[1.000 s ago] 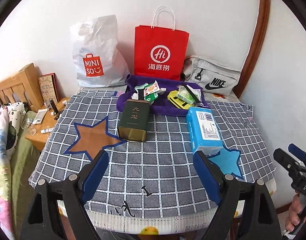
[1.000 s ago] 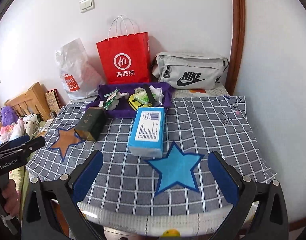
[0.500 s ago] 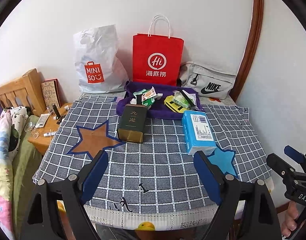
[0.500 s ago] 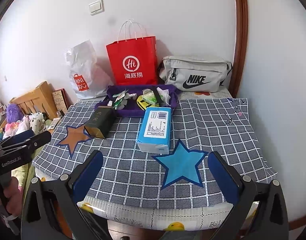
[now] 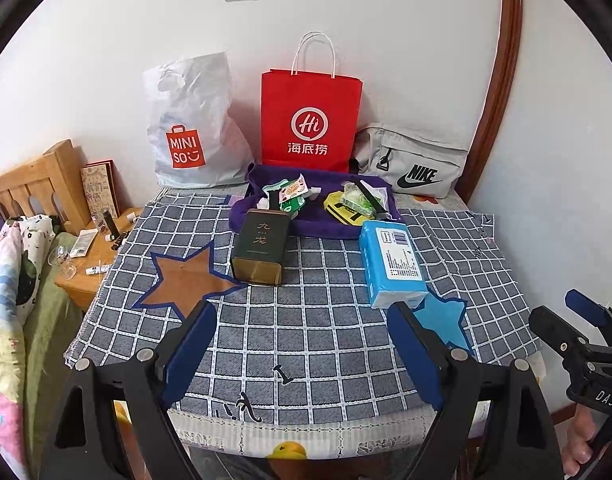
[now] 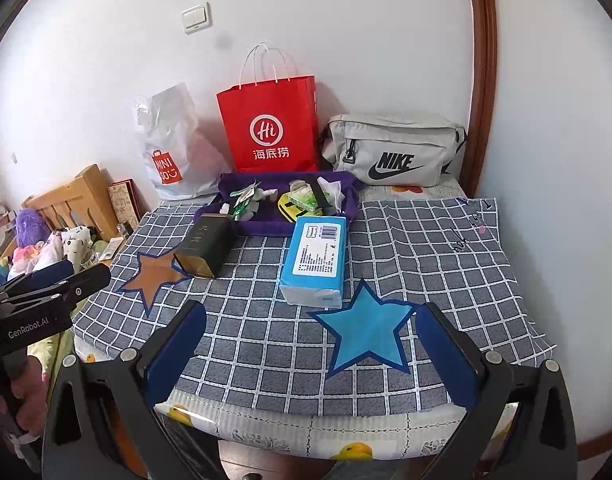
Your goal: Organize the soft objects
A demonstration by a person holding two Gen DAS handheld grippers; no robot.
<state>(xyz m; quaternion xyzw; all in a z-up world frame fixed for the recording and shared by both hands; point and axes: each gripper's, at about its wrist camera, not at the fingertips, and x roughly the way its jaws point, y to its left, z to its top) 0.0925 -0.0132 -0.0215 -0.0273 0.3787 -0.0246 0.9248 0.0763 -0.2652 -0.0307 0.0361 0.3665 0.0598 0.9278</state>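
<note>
Tissue pack (image 6: 315, 266) — on the checked cloth (image 6: 425, 264), beyond both wide-open, empty jaws.

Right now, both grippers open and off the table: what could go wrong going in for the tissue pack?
1. The tissue pack is soft; a hard pinch by the right gripper would likely crush it.
2. The dark tea tin lies close beside it; a wide approach by the left gripper could knock it.
3. The checked cloth is loose; dragging the pack may bunch it.
</note>
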